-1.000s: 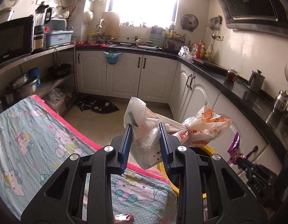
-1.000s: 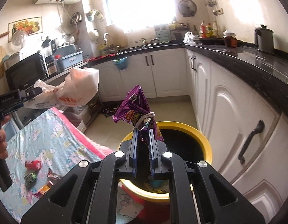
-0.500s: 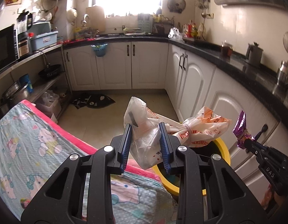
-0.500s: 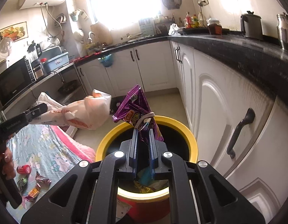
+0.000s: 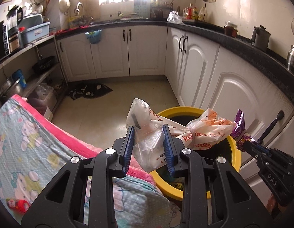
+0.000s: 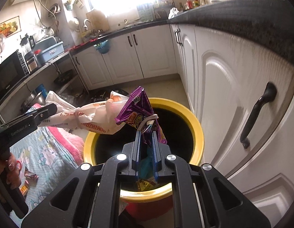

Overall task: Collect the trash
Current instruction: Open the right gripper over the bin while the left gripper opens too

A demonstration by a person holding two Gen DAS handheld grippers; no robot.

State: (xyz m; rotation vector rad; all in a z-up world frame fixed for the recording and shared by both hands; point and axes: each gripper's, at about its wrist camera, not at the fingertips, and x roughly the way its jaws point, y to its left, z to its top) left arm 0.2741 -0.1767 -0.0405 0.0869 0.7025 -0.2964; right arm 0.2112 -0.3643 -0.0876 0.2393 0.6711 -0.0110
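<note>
My left gripper [image 5: 148,133] is shut on a white and orange plastic bag [image 5: 202,133], tied in the middle, and holds it over the yellow-rimmed bin [image 5: 230,152]. The bag [image 6: 89,117] also shows in the right wrist view, reaching over the bin rim [image 6: 198,133]. My right gripper [image 6: 147,138] is shut on a purple snack wrapper [image 6: 139,112] above the bin's open mouth. The wrapper [image 5: 240,127] touches the bag's end in the left wrist view. Trash lies inside the bin [image 6: 147,184].
A table with a blue cartoon cloth [image 5: 23,146] and pink edge stands left of the bin; small wrappers [image 6: 29,176] and a red item [image 5: 17,205] lie on it. White cabinets [image 6: 232,95] with a black handle [image 6: 259,114] stand close on the right. The tiled floor [image 5: 118,104] lies beyond.
Both grippers have moved forward and down towards the bin. The bag now hangs over the rim and the purple wrapper is right above the opening. Both grips are unchanged.
</note>
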